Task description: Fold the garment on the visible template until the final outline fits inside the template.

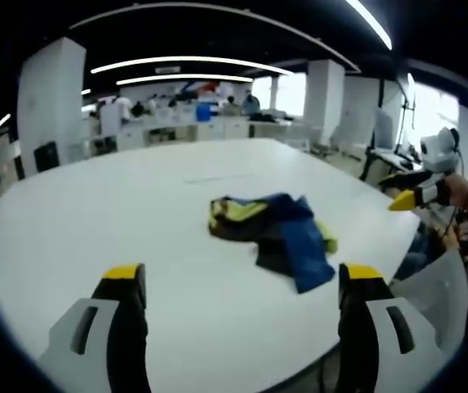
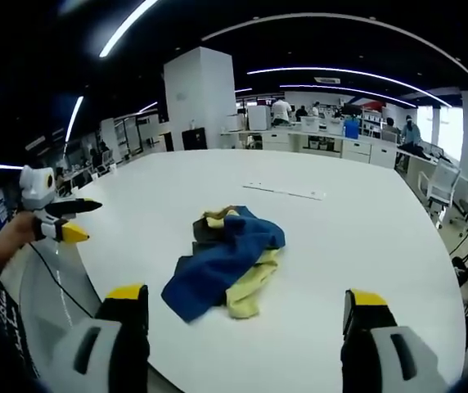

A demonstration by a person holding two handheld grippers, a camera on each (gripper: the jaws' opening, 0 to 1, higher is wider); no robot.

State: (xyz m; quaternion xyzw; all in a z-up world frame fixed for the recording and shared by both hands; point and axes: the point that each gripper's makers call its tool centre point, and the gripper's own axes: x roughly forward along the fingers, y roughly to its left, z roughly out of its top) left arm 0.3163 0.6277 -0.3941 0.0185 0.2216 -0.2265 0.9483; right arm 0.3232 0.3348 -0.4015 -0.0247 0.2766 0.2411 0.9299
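A crumpled garment [image 1: 276, 233] in blue, yellow and dark cloth lies in a heap on the white table [image 1: 136, 213]. My left gripper [image 1: 242, 274] hovers open short of it, with nothing between its yellow-tipped jaws. The right gripper [image 1: 414, 190] comes in from the right, held off the table's edge. In the right gripper view the same garment [image 2: 226, 260] lies just beyond my open right gripper [image 2: 246, 295]. The left gripper [image 2: 62, 219] shows at the left, held by a hand beside the table [image 2: 365, 229]. A faint thin line [image 2: 285, 191] marks the tabletop beyond the garment.
The table's rounded edge [image 2: 78, 254] runs close to both grippers. Desks with seated people [image 1: 185, 110], white columns [image 2: 200, 98] and office chairs [image 2: 438, 184] stand well behind the table.
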